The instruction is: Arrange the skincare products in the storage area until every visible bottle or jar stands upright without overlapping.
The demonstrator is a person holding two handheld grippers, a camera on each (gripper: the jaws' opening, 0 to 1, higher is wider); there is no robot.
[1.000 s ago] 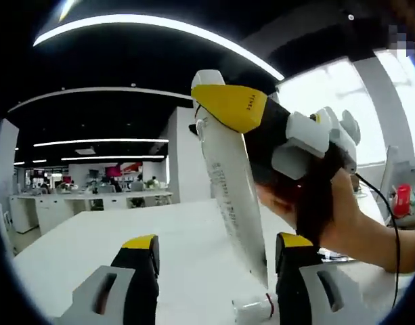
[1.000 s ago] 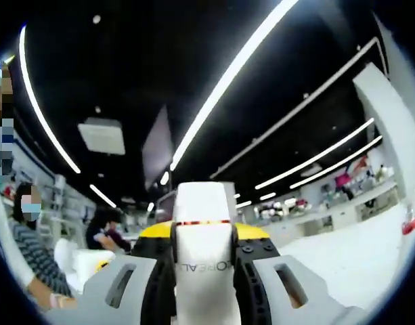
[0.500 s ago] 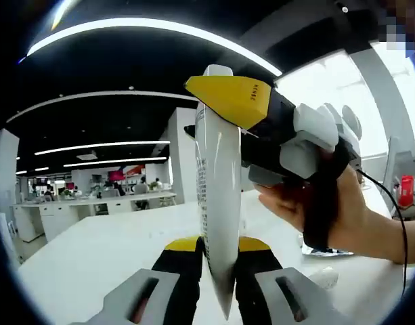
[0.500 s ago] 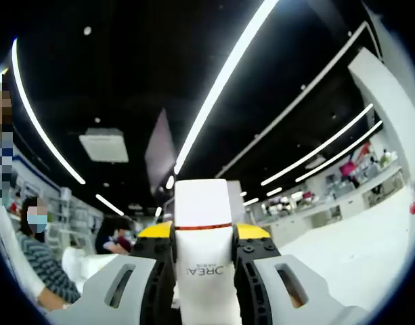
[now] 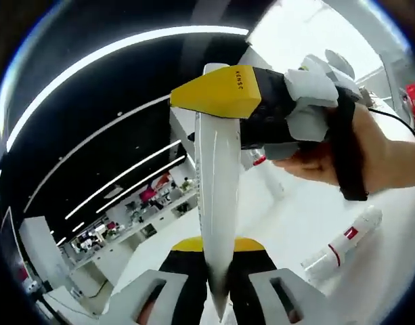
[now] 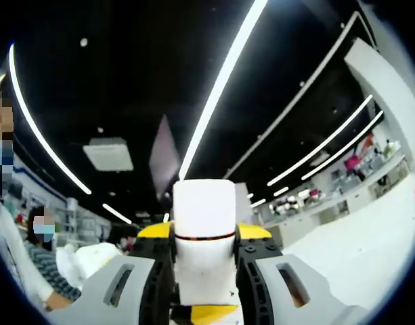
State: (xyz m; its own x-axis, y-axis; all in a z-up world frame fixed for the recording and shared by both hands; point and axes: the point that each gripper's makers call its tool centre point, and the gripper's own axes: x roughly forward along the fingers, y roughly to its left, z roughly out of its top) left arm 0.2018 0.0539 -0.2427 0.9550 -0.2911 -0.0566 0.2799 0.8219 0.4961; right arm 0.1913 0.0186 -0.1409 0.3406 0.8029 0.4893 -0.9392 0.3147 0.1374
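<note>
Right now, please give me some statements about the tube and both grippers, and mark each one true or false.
1. The white tube is held by both grippers at once. True: the right gripper clamps it near the cap end and the left gripper closes on its flat end.
2. A second tube lies flat on the white table. True.
3. The left gripper is open and apart from the tube. False: its jaws press the tube's narrow end.
4. The tube's cap is black. False: it is white, with a thin red ring below it.
</note>
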